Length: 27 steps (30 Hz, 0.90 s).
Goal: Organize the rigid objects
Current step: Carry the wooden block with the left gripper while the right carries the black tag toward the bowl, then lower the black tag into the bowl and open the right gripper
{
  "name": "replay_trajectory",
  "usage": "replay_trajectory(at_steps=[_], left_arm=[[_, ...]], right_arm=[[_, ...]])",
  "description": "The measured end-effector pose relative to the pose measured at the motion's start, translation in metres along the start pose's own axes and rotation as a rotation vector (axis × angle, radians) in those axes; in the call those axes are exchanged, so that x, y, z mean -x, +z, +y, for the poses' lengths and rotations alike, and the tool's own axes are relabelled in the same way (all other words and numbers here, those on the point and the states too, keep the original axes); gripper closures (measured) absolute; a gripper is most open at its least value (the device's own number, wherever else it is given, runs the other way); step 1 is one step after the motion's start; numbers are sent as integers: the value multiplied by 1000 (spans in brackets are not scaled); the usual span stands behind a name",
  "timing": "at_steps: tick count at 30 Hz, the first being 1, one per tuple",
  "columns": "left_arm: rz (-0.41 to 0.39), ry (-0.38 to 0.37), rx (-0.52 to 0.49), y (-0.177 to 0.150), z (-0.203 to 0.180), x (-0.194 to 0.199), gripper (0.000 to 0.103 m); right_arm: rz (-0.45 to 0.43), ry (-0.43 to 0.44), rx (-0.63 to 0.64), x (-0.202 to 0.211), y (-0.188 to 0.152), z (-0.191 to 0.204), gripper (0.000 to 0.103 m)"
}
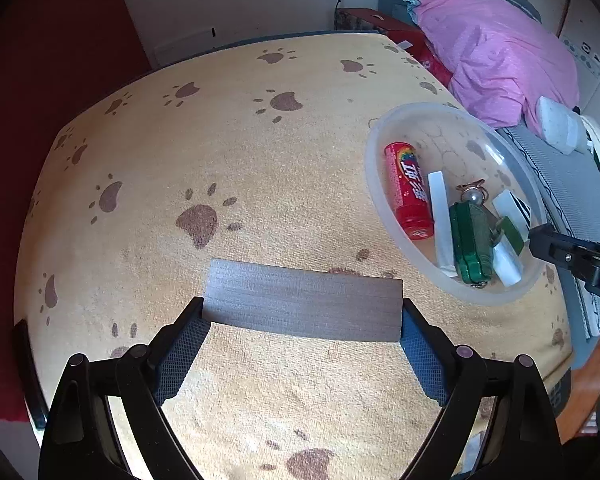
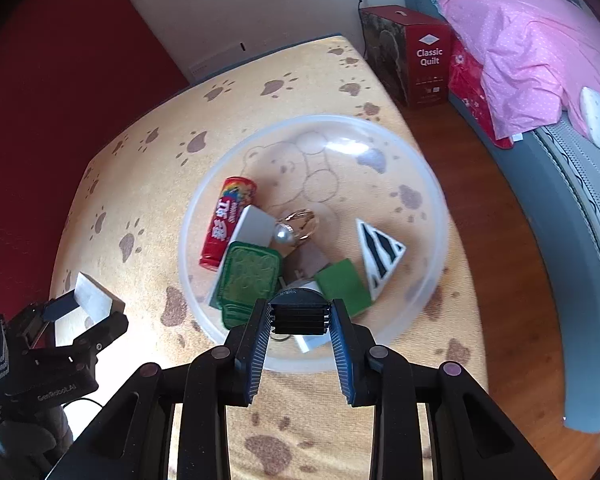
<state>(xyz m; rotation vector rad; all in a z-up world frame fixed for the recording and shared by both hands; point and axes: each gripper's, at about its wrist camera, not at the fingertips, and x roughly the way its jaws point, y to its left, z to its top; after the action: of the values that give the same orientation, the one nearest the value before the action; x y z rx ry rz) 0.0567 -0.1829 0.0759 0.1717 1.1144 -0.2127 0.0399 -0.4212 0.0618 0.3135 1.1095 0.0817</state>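
The left gripper (image 1: 302, 322) holds a flat grey block (image 1: 302, 298) by its two ends between widely spread fingers (image 1: 180, 356), above the paw-print cloth on the tabletop (image 1: 260, 160) and to the left of the clear plastic bowl (image 2: 204, 208). The right gripper (image 2: 300, 316) has its fingers (image 2: 342, 354) clamped on a small black ribbed piece (image 2: 300, 314) over the near side of the bowl. In the bowl lie a red candy tube (image 2: 225, 226), a green tin (image 2: 246, 276), a white block (image 2: 254, 226), a green block (image 2: 342, 286), a black-and-white striped wedge (image 2: 378, 254) and a ring with a pearl (image 2: 296, 228).
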Motion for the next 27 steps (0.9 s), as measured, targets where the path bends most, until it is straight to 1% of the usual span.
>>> replay_trajectory(at_steps=[5,10,21,27], left_arm=[[-3,-8,-13,3,-11,1,11],[-2,-15,-24,3,-21,3,11],[2,-13,-17,3,-23,4,11],[6,-12,-11,2,-20,4,11]], right_arm=[[-6,-1,-21,2,1,-14,71],[-9,-2,-27,0,4,-21,71],[-24,2,5,-9,24,-15,71],[-24,-10,8,-17,32,-14,70]])
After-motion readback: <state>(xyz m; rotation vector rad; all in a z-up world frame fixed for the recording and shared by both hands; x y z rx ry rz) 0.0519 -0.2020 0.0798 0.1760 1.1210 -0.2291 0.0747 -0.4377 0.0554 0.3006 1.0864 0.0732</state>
